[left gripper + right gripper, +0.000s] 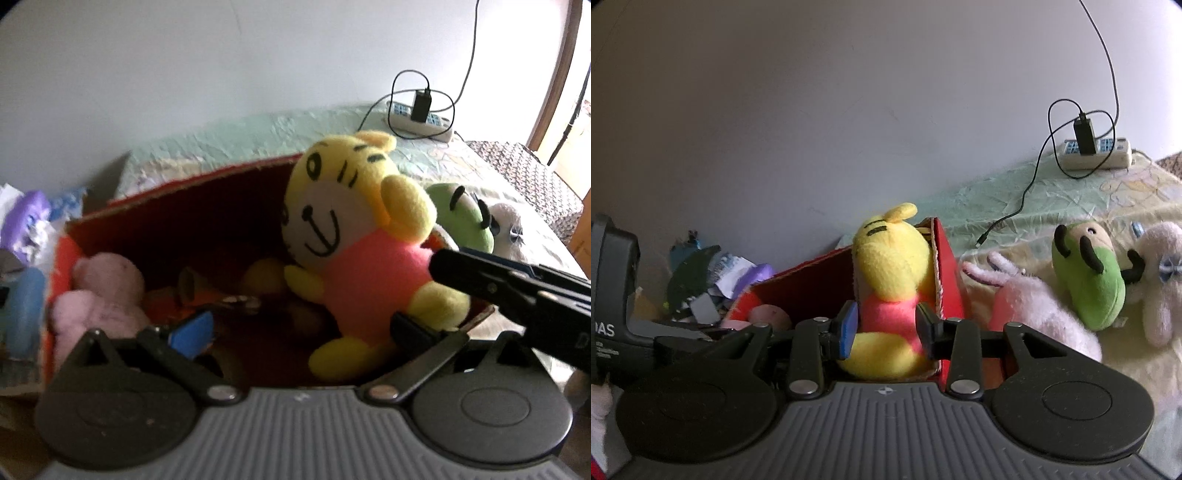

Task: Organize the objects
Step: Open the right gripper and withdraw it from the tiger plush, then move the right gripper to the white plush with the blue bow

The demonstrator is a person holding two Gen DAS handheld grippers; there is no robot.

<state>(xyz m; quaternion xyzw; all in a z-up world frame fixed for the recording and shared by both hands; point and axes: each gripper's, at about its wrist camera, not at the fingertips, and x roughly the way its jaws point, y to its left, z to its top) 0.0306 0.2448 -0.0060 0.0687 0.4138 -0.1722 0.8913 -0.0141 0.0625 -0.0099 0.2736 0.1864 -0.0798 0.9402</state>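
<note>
Over the red box (945, 280), the right claw (886, 328) tilted slightly down, half-open astride the yellow plush tiger (890, 258), pads seemingly clear.

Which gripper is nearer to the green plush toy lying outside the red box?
The right. The right gripper is at the yellow tiger plush in the red box, beside the green plush toy. The left gripper is over the box's other side, further away.

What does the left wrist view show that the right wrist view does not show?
Only the left wrist view shows the yellow tiger toy's face and the box's dark inside with small clutter. Only the right wrist view shows the pink rabbit plush lying on the bed. Both show the red box, the green plush, the power strip and the right gripper.
</note>
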